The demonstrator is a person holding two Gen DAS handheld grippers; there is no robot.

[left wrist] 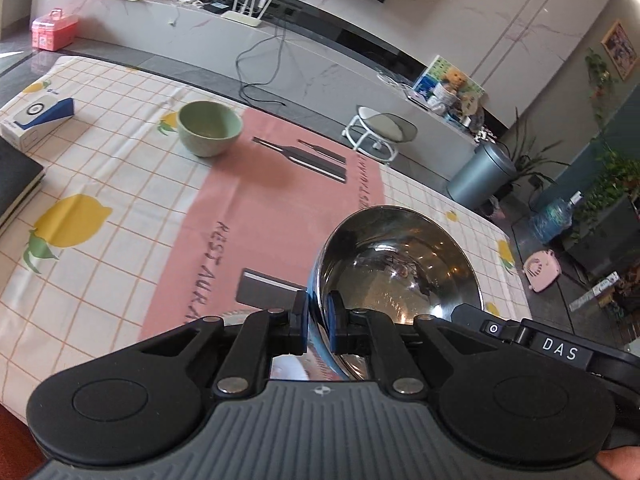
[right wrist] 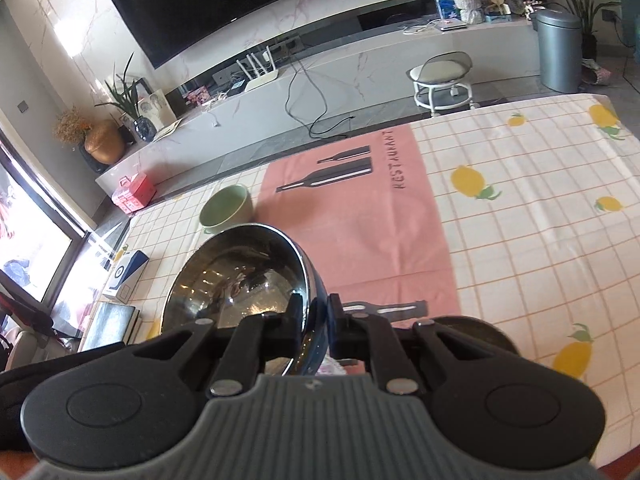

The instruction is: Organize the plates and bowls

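Polished steel fills the near field of both wrist views: a steel bowl point(left wrist: 400, 264) is pinched at its rim by both grippers at once. The left gripper point(left wrist: 318, 320) is closed down on the rim at the bowl's 9 o'clock edge as that view shows it, one finger outside the wall and one inside. The right gripper point(right wrist: 316, 320) is clamped the same way at the bowl's 3 o'clock edge in its own view, so the bowl hangs between the two, apparently lifted clear of the surface point(left wrist: 120, 200), though no gap beneath it shows.

The bowl looks stiff, thin-walled and probably light, but its mirror finish is likely slippery. A rim pinch could let it swing or slide, so two opposed holds seem the sensible way to carry it; it should not chip if bumped.

Past it lies the pink placemat point(right wrist: 360, 220) printed with bottles, on a lemon-check cloth. Farther out, toward 11 o'clock in both views, a green bowl point(left wrist: 209, 128) stands upright at the mat's edge, well apart from the steel one. It looks ceramic, heavier and fragile; I judge it the likely partner for nesting.

At the far left sit a blue-and-white box point(left wrist: 38, 118) and a dark book point(left wrist: 16, 184).
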